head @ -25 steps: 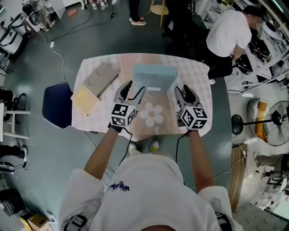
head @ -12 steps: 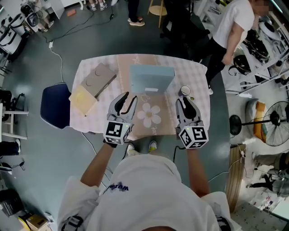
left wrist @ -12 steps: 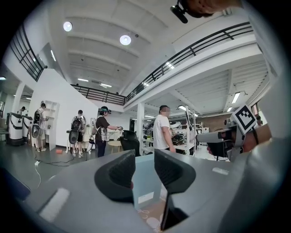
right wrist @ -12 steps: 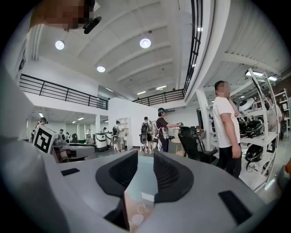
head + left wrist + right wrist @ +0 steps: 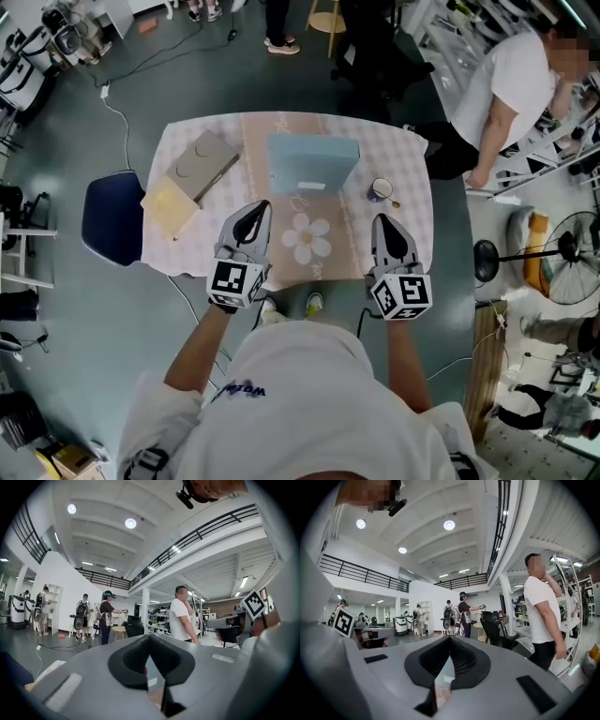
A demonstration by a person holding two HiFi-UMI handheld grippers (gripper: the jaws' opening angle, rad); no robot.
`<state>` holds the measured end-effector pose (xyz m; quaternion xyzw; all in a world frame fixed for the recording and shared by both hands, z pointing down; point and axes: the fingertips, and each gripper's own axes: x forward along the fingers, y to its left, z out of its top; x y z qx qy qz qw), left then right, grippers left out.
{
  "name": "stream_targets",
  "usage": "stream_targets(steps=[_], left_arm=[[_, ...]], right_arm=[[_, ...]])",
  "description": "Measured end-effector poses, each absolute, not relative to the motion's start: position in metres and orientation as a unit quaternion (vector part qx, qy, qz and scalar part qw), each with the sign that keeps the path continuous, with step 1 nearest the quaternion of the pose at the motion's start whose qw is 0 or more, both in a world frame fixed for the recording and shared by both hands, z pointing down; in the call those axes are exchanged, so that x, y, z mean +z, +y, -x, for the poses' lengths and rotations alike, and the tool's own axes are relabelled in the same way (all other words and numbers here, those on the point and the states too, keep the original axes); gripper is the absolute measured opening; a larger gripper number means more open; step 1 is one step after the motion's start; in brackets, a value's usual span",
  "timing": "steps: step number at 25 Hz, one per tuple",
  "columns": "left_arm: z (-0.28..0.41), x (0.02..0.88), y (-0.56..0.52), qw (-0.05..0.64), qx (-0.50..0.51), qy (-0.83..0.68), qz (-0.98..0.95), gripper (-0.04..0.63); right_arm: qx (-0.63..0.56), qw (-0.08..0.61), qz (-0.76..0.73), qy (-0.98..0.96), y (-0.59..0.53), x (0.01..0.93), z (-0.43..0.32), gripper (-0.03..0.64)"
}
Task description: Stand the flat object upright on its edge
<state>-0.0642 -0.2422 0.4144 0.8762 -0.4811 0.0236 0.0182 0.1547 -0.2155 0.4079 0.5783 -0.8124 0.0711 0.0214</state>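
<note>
The blue box point(image 5: 312, 161) stands upright at the far middle of the desk point(image 5: 412, 211). The left hand-held gripper point(image 5: 257, 212) and the right hand-held gripper point(image 5: 386, 225) are nearer, apart from it. Each has its jaws just closed together, empty.

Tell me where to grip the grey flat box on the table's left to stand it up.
Probably take the grey flat box by its long edge facing the blue box, coming from that side with the left gripper: that edge lies free, while the cream block crowds its near end.

Table point(image 5: 409, 157): blue box point(image 5: 312, 161), grey slab point(image 5: 202, 164), yellow slab point(image 5: 170, 206), cup point(image 5: 381, 190), flower mat point(image 5: 309, 238).
</note>
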Motion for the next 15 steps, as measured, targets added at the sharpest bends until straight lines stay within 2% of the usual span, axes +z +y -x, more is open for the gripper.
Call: stream_targets(steps=[15], left_arm=[[0.0626,0.4186,-0.2329,0.019,0.039,-0.478,-0.877,0.002]], right_arm=[[0.079,0.033,-0.574,-0.815,-0.2045,0.4094,-0.153,0.003]])
